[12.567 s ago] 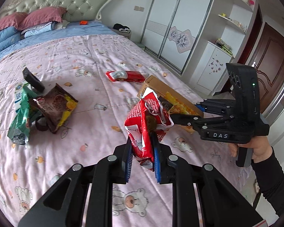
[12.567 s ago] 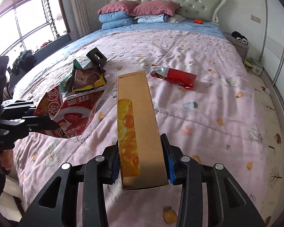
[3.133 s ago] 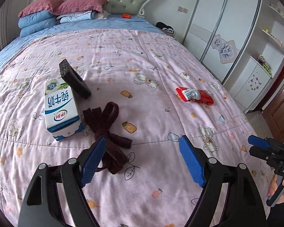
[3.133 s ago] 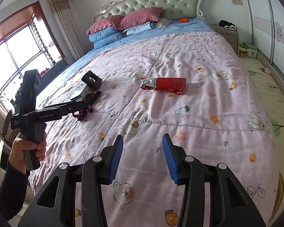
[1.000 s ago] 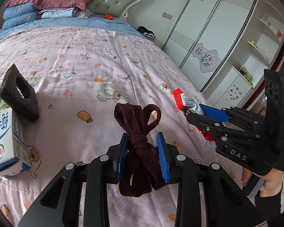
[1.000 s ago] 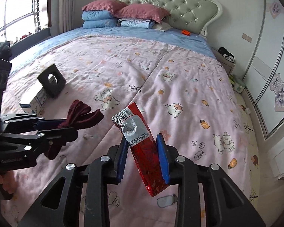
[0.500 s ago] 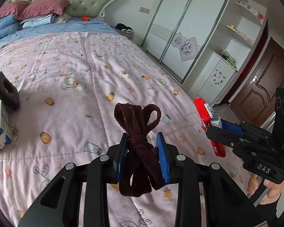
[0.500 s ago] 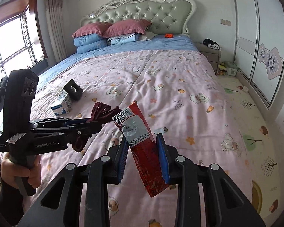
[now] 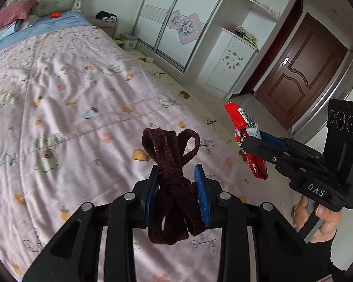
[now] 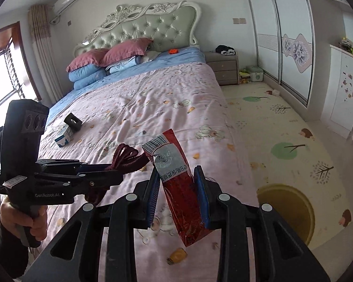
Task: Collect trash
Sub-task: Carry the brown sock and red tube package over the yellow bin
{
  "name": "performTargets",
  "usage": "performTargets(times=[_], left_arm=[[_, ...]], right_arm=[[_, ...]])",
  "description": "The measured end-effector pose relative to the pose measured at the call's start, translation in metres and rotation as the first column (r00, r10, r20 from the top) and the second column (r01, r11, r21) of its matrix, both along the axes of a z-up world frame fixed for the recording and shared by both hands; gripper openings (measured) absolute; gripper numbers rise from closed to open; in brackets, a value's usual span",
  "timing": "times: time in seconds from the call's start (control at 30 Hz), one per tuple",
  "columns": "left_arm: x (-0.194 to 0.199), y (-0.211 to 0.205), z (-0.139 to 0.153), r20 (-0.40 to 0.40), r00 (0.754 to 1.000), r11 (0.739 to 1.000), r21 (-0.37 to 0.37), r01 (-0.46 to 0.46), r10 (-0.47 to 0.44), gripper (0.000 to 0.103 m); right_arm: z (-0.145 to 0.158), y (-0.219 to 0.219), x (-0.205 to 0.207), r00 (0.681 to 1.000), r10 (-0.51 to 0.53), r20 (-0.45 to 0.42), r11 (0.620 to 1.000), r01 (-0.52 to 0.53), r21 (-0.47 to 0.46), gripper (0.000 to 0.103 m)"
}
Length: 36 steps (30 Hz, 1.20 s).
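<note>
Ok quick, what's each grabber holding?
Left gripper: shut on the dark red strap.
Right gripper: shut on the red wrapper.

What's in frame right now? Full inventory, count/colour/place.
strap: 1, dark maroon, clamped in the left gripper
wrapper: 1, red and silver, clamped in the right gripper
milk carton: 1, white and blue, on the bed, window side
foam block: 1, black with a hole, touching the carton
bin: 1, yellow, on the floor mat beside the bed
bed: 1, pink patterned quilt, green headboard
pillows: several, maroon and blue, at the headboard
nightstand: 1, grey-brown, beside the bed
wardrobe: 1, white sliding doors
door: 1, dark brown
left gripper: 1, black with blue pads
right gripper: 1, black with blue pads
</note>
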<state>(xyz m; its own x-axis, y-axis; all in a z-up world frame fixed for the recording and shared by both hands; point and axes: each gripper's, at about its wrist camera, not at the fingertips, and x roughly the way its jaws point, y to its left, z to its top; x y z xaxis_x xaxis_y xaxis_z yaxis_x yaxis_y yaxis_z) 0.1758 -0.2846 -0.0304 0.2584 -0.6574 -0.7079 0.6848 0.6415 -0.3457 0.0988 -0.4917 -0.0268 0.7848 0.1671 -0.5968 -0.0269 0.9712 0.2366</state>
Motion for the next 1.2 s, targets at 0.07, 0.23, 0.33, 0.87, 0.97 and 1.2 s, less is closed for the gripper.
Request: performTargets(times=[0.07, 0.23, 0.33, 0.87, 0.97, 1.2], left_arm=[[-0.007, -0.024, -0.002, -0.015, 0.999, 0.999, 0.007, 0.033, -0.033, 0.032], [-0.027, -0.082, -0.008, -0.046, 0.992, 0.993, 0.012, 0.12, -0.119, 0.032], [-0.038, -0.116, -0.014, -0.058, 0.984, 0.985, 0.037, 0.171, -0.168, 0.032], [-0.051, -0.241, -0.052, -0.126, 0.954, 0.948, 0.136, 0.287, -0.271, 0.032], [-0.048, -0.255, -0.059, -0.143, 0.95, 0.943, 0.152, 0.297, -0.276, 0.032], [-0.032, -0.281, -0.077, -0.181, 0.949, 0.94, 0.181, 0.29, -0.258, 0.032]], right_arm=[[-0.003, -0.019, -0.012, 0.999, -0.035, 0.001, 0.999, 0.035, 0.014, 0.029], [-0.014, -0.063, -0.039, 0.994, -0.107, -0.013, 0.994, 0.108, 0.036, 0.029], [-0.02, -0.086, -0.056, 0.989, -0.149, -0.012, 0.988, 0.15, 0.045, 0.029], [-0.068, -0.184, -0.098, 0.954, -0.288, -0.084, 0.947, 0.297, 0.125, 0.029], [-0.078, -0.197, -0.096, 0.949, -0.299, -0.098, 0.939, 0.311, 0.146, 0.029], [-0.104, -0.224, -0.091, 0.939, -0.319, -0.132, 0.913, 0.341, 0.223, 0.029]])
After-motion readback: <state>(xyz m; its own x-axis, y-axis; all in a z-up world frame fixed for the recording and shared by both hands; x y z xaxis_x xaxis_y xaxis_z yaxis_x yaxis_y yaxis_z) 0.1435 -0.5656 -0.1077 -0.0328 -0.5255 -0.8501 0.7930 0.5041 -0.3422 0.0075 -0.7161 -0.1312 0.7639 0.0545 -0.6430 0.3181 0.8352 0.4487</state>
